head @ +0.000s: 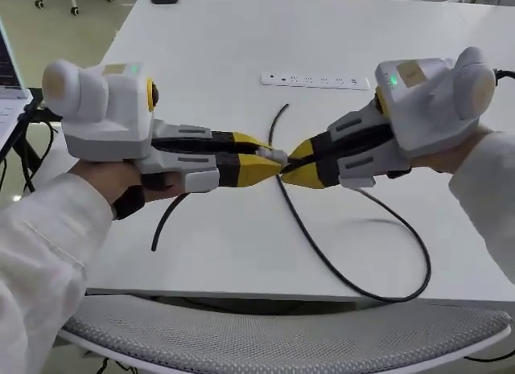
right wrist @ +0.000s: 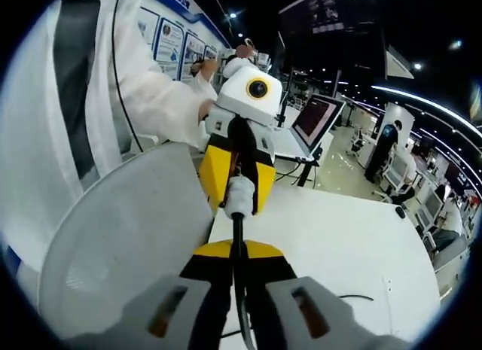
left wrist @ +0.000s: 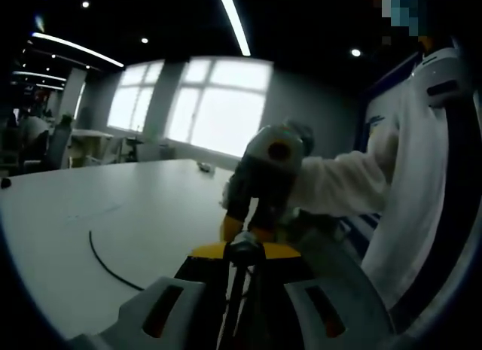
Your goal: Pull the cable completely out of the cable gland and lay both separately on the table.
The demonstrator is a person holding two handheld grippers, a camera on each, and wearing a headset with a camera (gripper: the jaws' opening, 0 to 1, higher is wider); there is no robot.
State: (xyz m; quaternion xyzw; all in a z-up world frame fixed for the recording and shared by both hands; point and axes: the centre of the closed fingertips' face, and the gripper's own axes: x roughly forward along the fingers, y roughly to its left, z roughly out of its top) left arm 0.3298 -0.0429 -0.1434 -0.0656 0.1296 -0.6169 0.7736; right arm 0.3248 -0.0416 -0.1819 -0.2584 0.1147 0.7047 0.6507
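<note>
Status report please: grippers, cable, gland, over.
Left gripper shut on cable gland. Right gripper shut on cable. Cable not yet out, both held above table. Nothing obstructing.

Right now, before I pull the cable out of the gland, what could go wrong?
The left gripper pinches the cable gland only at the tips of its fingers, so a pull by the right gripper may pop it loose. The cable loops near the front edge of the table and could slide off once freed.

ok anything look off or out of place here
Nothing spilled or damaged. The thin black cable runs into the small white cable gland, and its loop lies right at the white table's front edge, where it might slip off.
</note>
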